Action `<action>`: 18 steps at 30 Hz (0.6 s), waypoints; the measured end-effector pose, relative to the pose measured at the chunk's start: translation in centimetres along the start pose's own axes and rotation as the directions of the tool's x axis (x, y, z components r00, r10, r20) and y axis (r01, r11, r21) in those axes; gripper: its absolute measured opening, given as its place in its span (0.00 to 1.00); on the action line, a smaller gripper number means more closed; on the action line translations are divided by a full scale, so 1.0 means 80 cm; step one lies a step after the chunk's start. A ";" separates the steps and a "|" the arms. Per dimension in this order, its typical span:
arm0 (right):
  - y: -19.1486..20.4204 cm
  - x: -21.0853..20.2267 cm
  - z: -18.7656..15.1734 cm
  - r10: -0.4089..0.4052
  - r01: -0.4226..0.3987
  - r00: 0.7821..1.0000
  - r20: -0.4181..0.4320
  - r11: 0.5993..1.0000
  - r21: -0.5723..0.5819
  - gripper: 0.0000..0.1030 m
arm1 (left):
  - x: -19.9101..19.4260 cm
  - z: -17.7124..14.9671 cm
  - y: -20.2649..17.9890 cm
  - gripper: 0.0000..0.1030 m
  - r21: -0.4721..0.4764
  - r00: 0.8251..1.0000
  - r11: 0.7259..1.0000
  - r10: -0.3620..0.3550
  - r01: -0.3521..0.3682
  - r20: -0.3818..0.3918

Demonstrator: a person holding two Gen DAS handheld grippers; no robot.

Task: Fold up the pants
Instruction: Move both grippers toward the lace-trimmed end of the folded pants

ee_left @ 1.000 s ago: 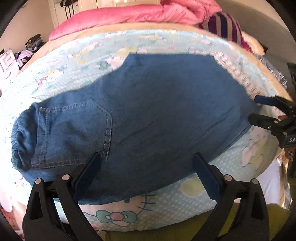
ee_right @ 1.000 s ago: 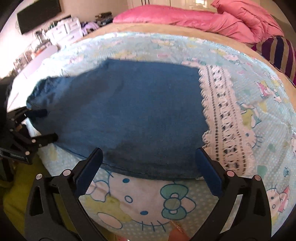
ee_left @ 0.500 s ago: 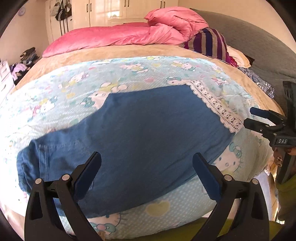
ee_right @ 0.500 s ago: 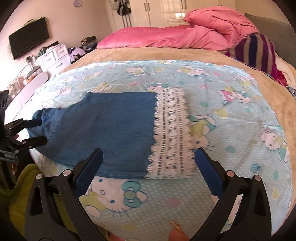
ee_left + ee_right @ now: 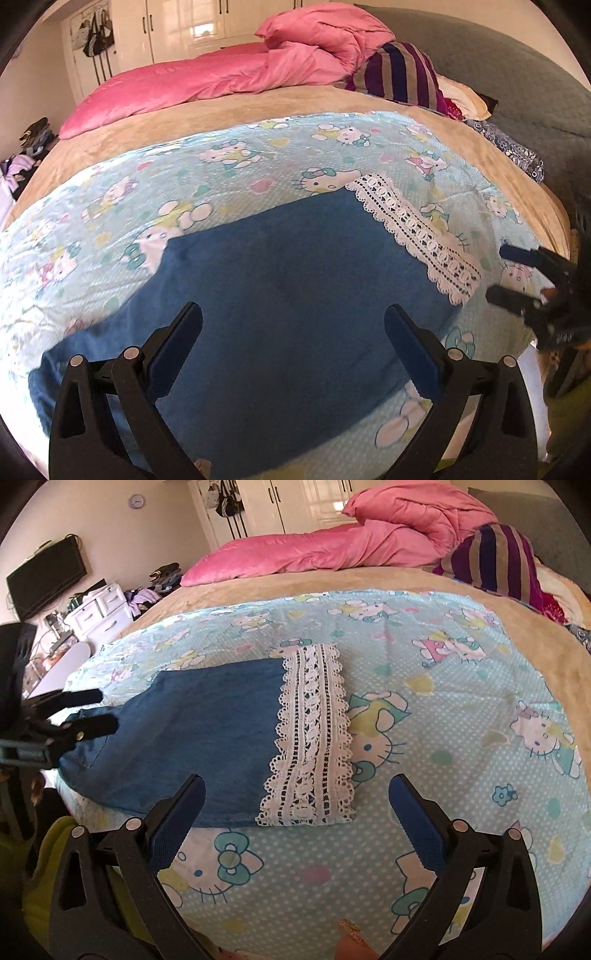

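The left gripper (image 5: 293,334) holds its 2 blue-padded fingers (image 5: 173,347) wide apart with nothing between them, poised above the pants (image 5: 280,295) near the bed's front edge. The right gripper (image 5: 297,812) is likewise spread wide and empty, its left finger over the pants' near edge and its right finger over bare sheet (image 5: 461,738). Each gripper shows at the edge of the other's view: the right one at the far right of the left view (image 5: 513,275), the left one at the far left of the right view (image 5: 92,710), both with fingers parted. The pants are blue denim, lying flat on the cartoon-cat sheet, waist end toward the left gripper, where a pocket seam (image 5: 98,749) shows. A white lace hem (image 5: 310,738) ends the leg toward the right, lying flat on the sheet. The sheet covers the front of a bed with a tan blanket (image 5: 258,107) behind it. Farther back lie a pink duvet (image 5: 229,74) and a striped pillow (image 5: 402,74). White wardrobe doors (image 5: 273,502) stand beyond the bed, and a dark screen (image 5: 44,579) hangs on the left wall above white drawers (image 5: 99,609).
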State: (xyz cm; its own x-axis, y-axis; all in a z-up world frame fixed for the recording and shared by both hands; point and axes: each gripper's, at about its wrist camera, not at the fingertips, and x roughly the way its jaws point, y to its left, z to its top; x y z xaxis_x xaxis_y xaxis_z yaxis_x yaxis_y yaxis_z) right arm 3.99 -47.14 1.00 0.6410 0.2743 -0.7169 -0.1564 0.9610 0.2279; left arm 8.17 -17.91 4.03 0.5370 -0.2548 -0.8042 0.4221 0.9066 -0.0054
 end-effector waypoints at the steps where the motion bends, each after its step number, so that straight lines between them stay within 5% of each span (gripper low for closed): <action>1: -0.002 0.003 -0.001 -0.002 0.002 1.000 -0.005 1.000 0.006 0.91 | 0.008 0.006 -0.001 0.96 0.004 1.000 1.000 0.000 0.000 -0.009; 13: -0.010 0.035 -0.009 0.044 -0.041 0.997 -0.059 0.998 0.057 0.91 | 0.084 0.071 -0.029 0.96 0.137 0.998 0.990 0.050 -0.045 -0.033; 18: -0.015 0.043 -0.012 0.061 -0.055 0.996 -0.063 0.994 0.098 0.91 | 0.118 0.098 -0.029 0.96 0.159 0.999 0.987 0.015 -0.007 -0.044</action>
State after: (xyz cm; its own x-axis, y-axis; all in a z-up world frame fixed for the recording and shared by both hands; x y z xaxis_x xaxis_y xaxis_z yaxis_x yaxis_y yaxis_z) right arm 5.68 -47.33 -2.35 0.5813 0.3342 -0.7419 -0.1165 0.9366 0.3306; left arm 17.95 -25.06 1.10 0.5101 -0.2262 -0.8298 0.5290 0.8433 0.0953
